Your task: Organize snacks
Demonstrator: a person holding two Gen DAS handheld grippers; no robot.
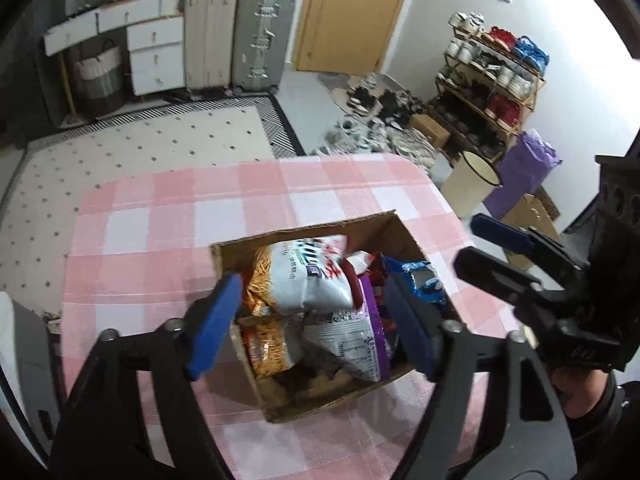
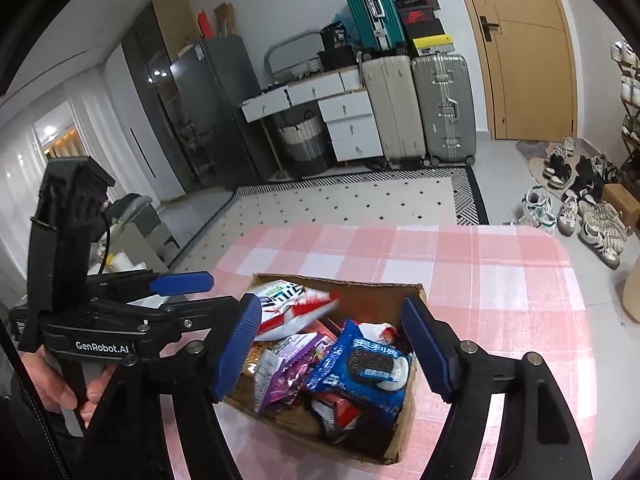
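Fingers of both grippers are seen parted about halfway, with nothing held between them. The left gripper is poised over the open brown cardboard box, its blue pads framing a white-and-orange noodle-snack bag and a purple-edged packet. The right gripper is hung over the same box, above a blue cookie packet. The box is set on the pink-and-white checked tabletop. Packets are heaped and overlapping, so two could be pinched at once, or a slippery wrapper could be dropped. With both grippers crowded over one box, a collision is judged possible. Beyond, a patterned rug and suitcases are visible.
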